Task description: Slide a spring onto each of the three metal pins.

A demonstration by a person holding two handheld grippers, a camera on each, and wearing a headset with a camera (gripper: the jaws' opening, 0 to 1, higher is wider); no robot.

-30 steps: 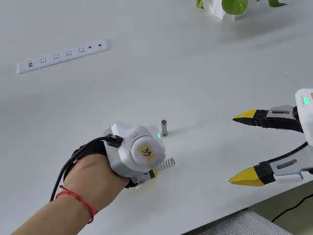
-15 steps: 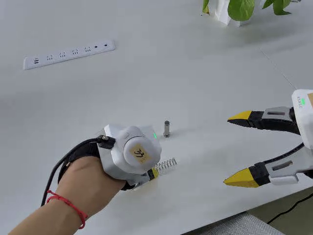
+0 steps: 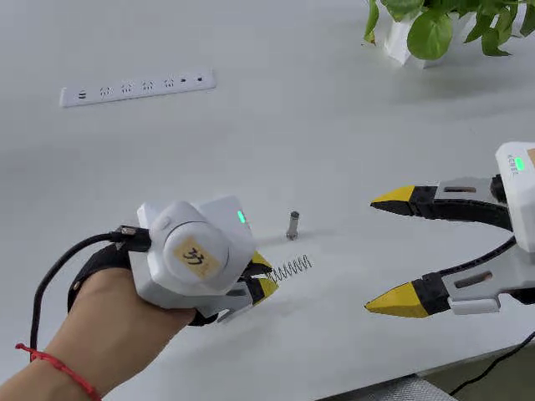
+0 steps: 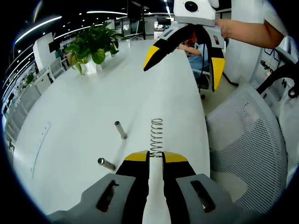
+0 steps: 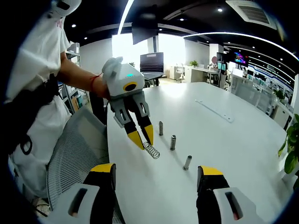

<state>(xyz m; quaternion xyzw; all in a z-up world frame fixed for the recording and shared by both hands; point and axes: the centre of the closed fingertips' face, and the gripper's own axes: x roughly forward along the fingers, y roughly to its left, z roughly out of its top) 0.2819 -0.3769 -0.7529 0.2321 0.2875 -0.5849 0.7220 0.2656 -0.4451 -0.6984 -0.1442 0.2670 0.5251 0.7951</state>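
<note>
left gripper (image 3: 261,280) pinches one end of a spring (image 3: 291,268), which sticks out sideways near a bare upright pin (image 3: 292,225) on the tabletop (image 3: 251,150). right gripper (image 3: 369,255) hovers with jaws spread, well apart. seemingly mid-carry; next, line the coil over the pin top and lower it.

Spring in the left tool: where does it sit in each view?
Head view: spring pokes right from the left tool, just below the bare pin.
Left gripper view: spring at centre, rising from the shut tips.
Right gripper view: spring left of centre, at the left tool's tips.
Shared landmark: the bare pin beside it.
</note>
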